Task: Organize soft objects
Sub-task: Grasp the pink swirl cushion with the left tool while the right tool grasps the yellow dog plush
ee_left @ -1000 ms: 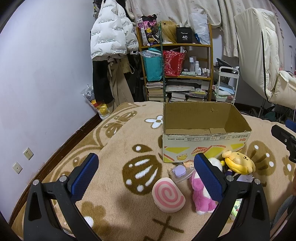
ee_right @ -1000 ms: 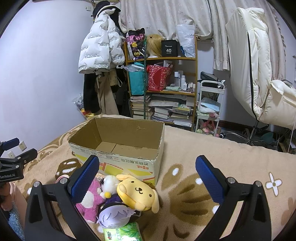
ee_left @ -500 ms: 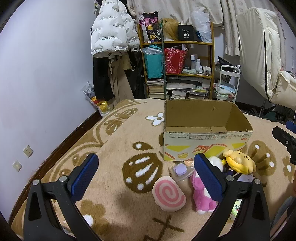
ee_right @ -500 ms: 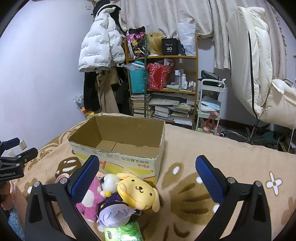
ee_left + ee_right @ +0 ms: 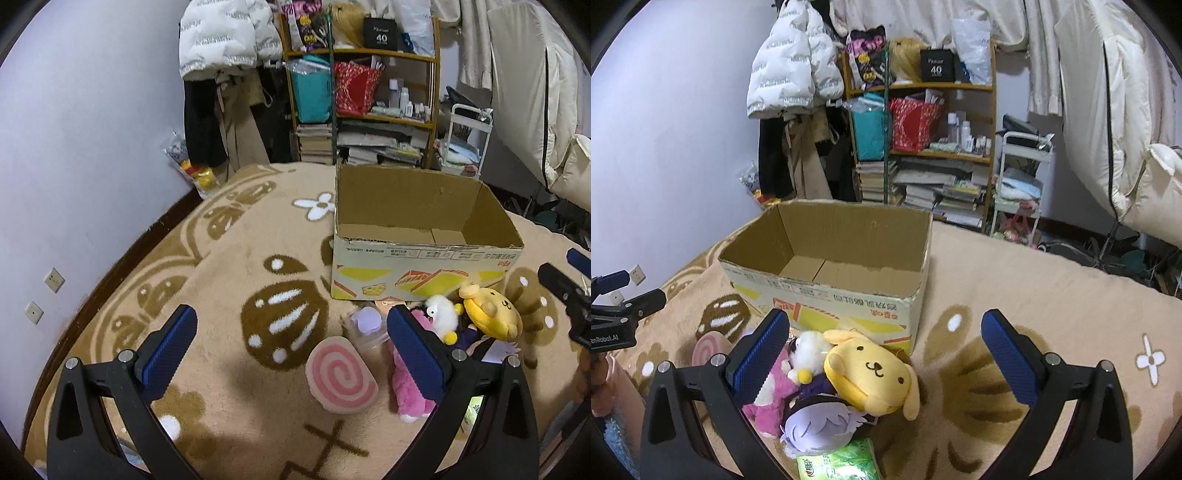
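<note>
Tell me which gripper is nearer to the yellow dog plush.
Right. The right gripper hangs open just above the yellow dog plush, which lies between its fingers. The left gripper is off to the plush's left, over the pink swirl cushion.

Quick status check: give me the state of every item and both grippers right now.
left gripper: open, holding nothing
right gripper: open, holding nothing
cardboard box: upright, open top, nothing visible inside
yellow dog plush: on blanket, atop the pile
pink plush: lying on blanket
swirl cushion: flat on blanket, apart from box
</note>
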`<state>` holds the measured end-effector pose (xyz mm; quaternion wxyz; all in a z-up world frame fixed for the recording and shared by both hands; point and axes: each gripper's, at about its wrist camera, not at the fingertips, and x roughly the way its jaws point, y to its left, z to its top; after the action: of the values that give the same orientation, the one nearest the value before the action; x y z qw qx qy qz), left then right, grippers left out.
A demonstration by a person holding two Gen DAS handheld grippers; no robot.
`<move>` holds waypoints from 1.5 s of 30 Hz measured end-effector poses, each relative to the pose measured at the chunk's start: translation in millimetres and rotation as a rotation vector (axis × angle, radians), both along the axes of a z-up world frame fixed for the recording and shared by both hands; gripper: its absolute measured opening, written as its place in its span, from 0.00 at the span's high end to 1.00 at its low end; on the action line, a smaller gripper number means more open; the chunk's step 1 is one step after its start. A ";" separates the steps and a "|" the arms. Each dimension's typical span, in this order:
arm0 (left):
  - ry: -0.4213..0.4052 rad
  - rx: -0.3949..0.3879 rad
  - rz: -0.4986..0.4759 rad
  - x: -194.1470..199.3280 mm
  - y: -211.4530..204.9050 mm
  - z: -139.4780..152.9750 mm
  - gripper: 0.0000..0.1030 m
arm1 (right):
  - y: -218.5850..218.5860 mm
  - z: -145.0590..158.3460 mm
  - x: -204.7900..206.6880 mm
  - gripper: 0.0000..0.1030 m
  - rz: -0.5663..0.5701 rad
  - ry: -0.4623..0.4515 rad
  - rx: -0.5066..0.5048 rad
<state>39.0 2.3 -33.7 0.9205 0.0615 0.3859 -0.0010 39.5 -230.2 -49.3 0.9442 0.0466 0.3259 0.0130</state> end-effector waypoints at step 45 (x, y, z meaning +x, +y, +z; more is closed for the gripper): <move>0.587 -0.171 -0.101 67.2 -18.4 -116.8 0.26 | 3.5 -92.8 66.3 0.06 0.063 0.364 0.087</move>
<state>106.2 -16.1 -150.5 0.7704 0.0000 0.6301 -0.0969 105.8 -226.7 -142.2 0.8659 0.0785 0.4918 0.0480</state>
